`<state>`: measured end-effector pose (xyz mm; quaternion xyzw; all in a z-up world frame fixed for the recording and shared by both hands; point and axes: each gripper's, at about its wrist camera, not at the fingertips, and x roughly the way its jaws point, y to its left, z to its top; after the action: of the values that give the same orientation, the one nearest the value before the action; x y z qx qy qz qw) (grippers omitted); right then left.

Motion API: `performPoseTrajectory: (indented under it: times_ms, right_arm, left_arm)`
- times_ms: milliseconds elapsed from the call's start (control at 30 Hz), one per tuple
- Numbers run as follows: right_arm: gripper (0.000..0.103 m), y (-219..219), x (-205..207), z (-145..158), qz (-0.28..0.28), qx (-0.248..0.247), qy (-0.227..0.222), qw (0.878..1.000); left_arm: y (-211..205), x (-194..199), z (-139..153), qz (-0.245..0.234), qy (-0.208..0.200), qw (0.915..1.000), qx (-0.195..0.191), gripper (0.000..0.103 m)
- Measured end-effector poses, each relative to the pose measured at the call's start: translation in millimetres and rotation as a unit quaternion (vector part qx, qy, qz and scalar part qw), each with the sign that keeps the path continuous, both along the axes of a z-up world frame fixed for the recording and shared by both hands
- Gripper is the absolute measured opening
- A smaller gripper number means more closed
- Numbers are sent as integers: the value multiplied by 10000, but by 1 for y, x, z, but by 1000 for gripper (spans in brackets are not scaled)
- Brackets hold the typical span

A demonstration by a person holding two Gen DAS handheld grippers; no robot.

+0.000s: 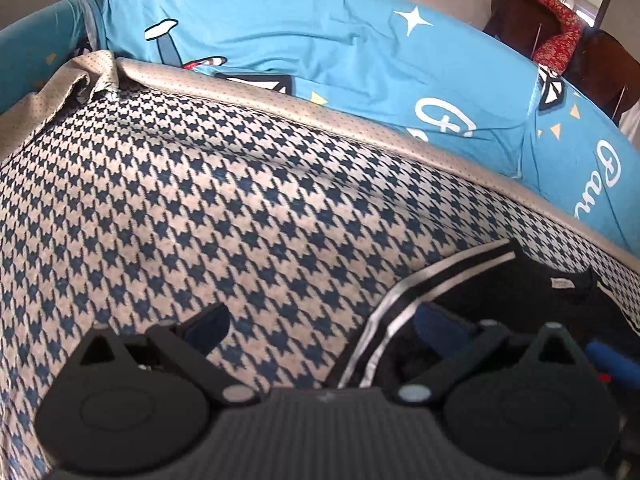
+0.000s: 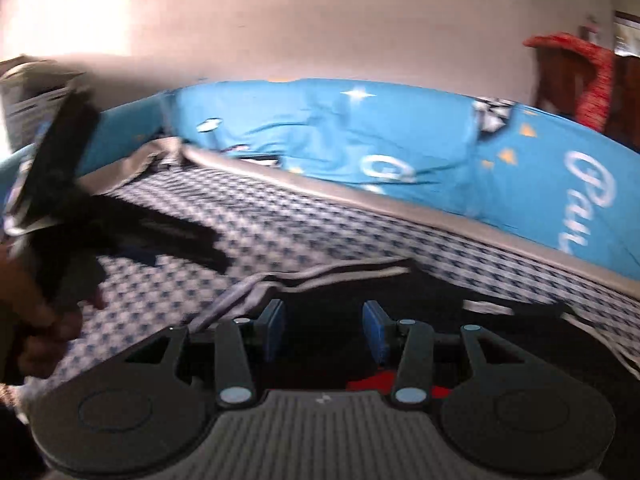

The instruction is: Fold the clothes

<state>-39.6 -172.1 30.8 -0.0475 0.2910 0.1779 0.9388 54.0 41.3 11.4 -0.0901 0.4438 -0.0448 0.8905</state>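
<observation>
Risk: right gripper fingers spread over black striped garment, nothing pinched; blur suggests swing, may bunch cloth. Left gripper fingers spread, empty, garment edge at 3 o'clock.

under left gripper: houndstooth blanket
right of it: dark garment, lying on blanket
beyond the blanket's far edge: printed bedsheet
far right: chair

Both wrist views low over the houndstooth bedcover, toward blue pillows.
</observation>
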Motion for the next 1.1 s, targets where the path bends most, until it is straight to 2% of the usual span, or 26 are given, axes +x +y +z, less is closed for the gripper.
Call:
performPoseTrajectory:
  times_ms: [133,333,500,567,700,800,867,933,1000,1100]
  right_arm:
    - [44,32,-5,-5,587,17,2,9983]
    - [44,72,-2,-25,1163,-367,92,9925]
    - [44,92,8,-53,1256,-802,353,9882]
    - [44,99,10,-62,1257,-1091,327,9855]
    - [50,104,16,-73,1142,-1324,307,9841]
    - [50,97,26,-73,975,-1087,500,9880]
    - [40,94,31,-73,874,-1009,558,9895]
    - [25,93,33,-74,768,-1014,558,9903]
    - [19,89,40,-73,618,-870,668,9920]
    - [17,81,52,-69,342,-408,920,9943]
  left_arm:
    - [7,0,3,62,-53,9999,84,103]
    - [20,1,5,149,-66,9998,60,103]
    - [27,3,5,181,-41,9998,-15,103]
    - [30,4,6,203,-40,9998,-76,103]
    - [35,4,8,224,-47,9996,-156,103]
    - [38,3,11,227,-72,9996,-166,103]
    - [40,3,13,241,-101,9996,-146,103]
    - [42,2,15,260,-130,9995,-123,103]
    - [45,2,18,301,-187,9993,-83,103]
    - [51,0,22,411,-279,9988,2,103]
